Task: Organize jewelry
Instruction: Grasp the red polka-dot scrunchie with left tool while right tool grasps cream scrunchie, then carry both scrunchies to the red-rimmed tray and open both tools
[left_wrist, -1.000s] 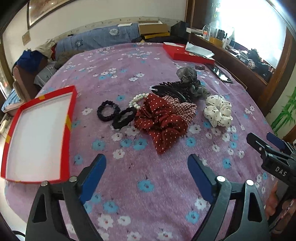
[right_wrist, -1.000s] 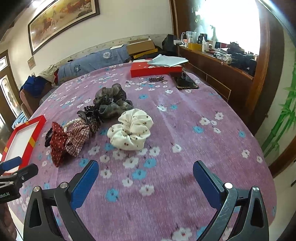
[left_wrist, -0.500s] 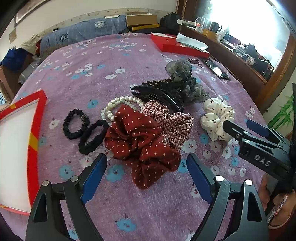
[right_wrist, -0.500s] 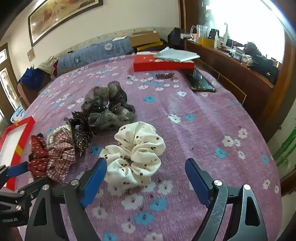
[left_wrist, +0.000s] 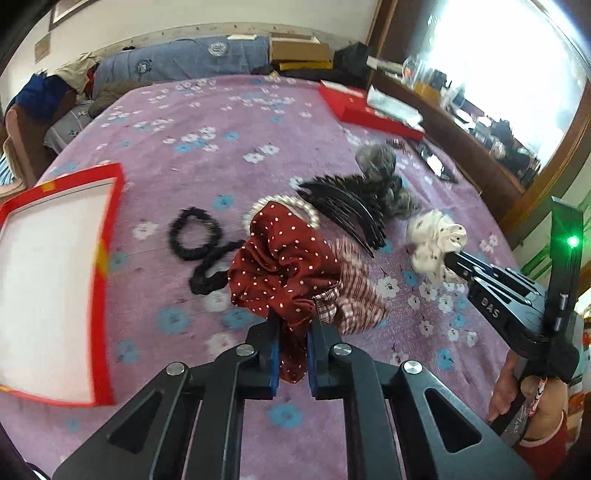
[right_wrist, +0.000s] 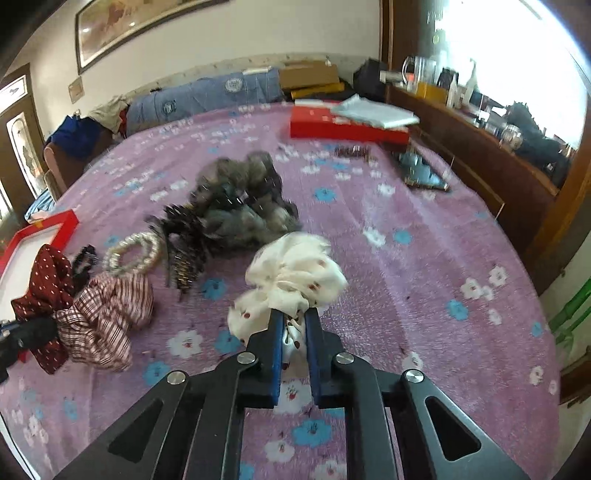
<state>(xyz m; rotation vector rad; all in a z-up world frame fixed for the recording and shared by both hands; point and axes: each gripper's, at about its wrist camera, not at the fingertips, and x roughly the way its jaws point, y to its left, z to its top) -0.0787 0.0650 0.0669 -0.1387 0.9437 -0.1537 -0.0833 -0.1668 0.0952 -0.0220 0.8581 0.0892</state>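
My left gripper (left_wrist: 291, 332) is shut on the dark red polka-dot scrunchie (left_wrist: 280, 266), which also shows in the right wrist view (right_wrist: 44, 280). My right gripper (right_wrist: 294, 325) is shut on the white dotted scrunchie (right_wrist: 295, 273), seen in the left wrist view (left_wrist: 436, 236) at the tip of the right gripper (left_wrist: 452, 260). A plaid scrunchie (left_wrist: 351, 295) lies beside the red one. Two black hair ties (left_wrist: 192, 236), a pearl bracelet (right_wrist: 129, 251), a black claw clip (left_wrist: 347, 210) and a grey scrunchie (right_wrist: 240, 199) lie on the purple floral bedspread (left_wrist: 221, 129).
An open red tray with a white inside (left_wrist: 48, 273) lies at the left. A red box with papers (right_wrist: 347, 125) and a dark phone-like slab (right_wrist: 421, 173) lie at the far right. A wooden cabinet (right_wrist: 498, 166) runs along the bed's right side.
Both grippers moved forward and closed: the left on the red polka-dot scrunchie, the right on the white dotted scrunchie. Both were open before.
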